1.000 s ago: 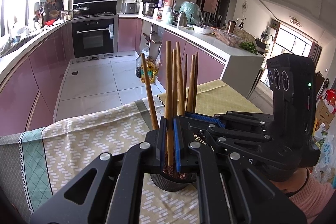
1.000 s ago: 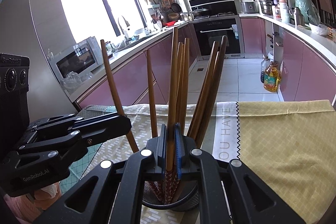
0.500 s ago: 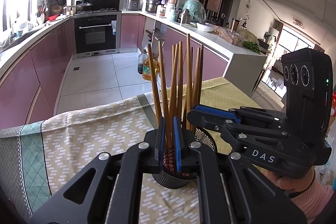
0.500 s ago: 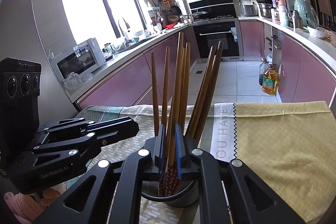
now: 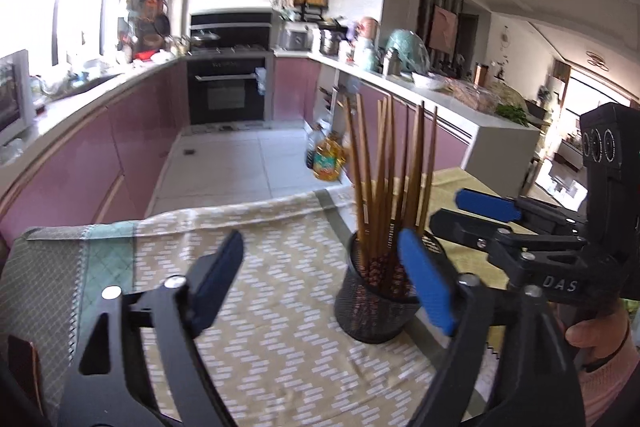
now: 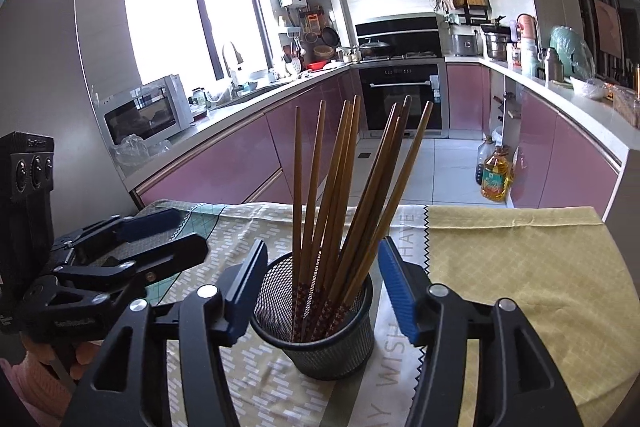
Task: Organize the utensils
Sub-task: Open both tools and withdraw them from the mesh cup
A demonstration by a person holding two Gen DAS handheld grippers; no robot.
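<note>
A moment ago each of my hand-held grippers was clamped on a chopstick over the holder; now both have let go. My left hand-held gripper point(image 5: 320, 279) is opening, its jaws already wide with nothing but patterned cloth between them, and the holder sits just off its right blue pad. My right hand-held gripper point(image 6: 322, 293) is opening too, its jaws standing either side of the black mesh holder point(image 6: 316, 327) without pressing on it, so it holds nothing.

The chopsticks point(image 6: 344, 195) all stand in the holder, patterned ends down, fanned out and leaning a little to the right in the right wrist view. The holder rests upright on the tabletop point(image 6: 520, 267), on the seam where the patterned cloth on the left meets the yellow cloth on the right, near my edge of the table.

I read this as the drop being done: the two sticks I carried have joined the bundle, and none lies on the cloth anywhere I can see. If more utensils remain, they are outside both views. My next move, I judge, is to draw both grippers back without clipping the leaning sticks, since a knock could tip the light mesh holder.
</note>
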